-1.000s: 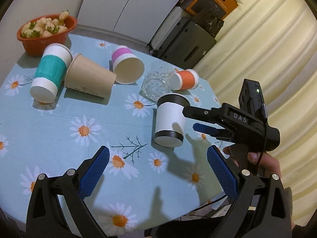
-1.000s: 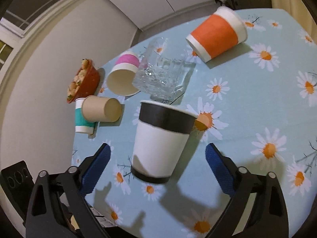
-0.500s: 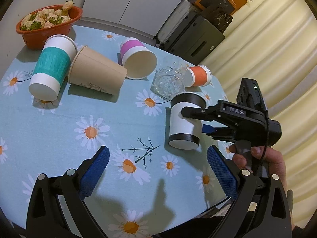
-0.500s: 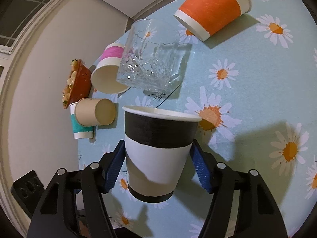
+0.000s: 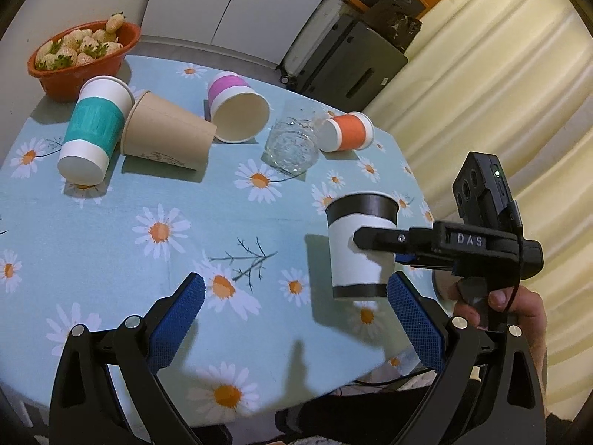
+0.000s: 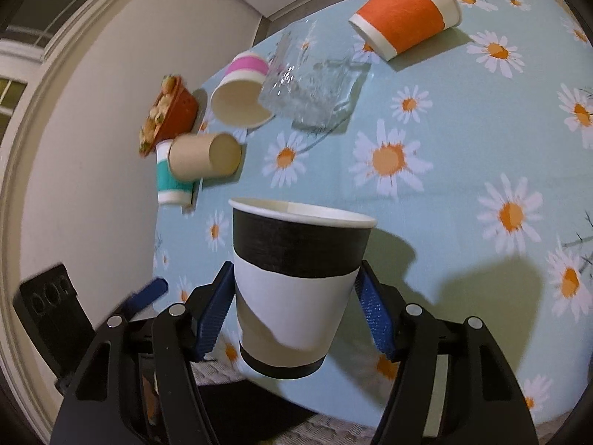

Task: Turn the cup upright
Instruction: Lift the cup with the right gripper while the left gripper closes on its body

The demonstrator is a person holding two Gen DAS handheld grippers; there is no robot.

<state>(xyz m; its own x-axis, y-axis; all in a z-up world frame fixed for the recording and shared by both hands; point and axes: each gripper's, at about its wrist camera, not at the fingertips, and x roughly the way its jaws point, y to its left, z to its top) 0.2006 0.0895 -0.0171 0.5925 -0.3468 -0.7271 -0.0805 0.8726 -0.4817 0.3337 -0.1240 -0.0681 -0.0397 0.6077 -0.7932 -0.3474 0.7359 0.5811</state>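
A black-and-white paper cup (image 6: 292,285) stands mouth up between the blue pads of my right gripper (image 6: 296,311), which is shut on its sides and holds it above the table's near edge. In the left wrist view the same cup (image 5: 361,244) hangs upright over the daisy tablecloth (image 5: 148,200) with the right gripper (image 5: 374,248) clamped on it. My left gripper (image 5: 296,326) is open and empty, low over the cloth, just left of and below the cup.
Lying on their sides farther back are a teal cup (image 5: 92,129), a brown cup (image 5: 166,135), a pink cup (image 5: 237,107), a clear glass (image 5: 292,142) and an orange cup (image 5: 348,131). An orange bowl of strawberries (image 5: 81,55) stands at the back left.
My right gripper closed on the black-and-white cup and lifted it off the cloth toward the near edge. The left gripper stayed open and shifted slightly.
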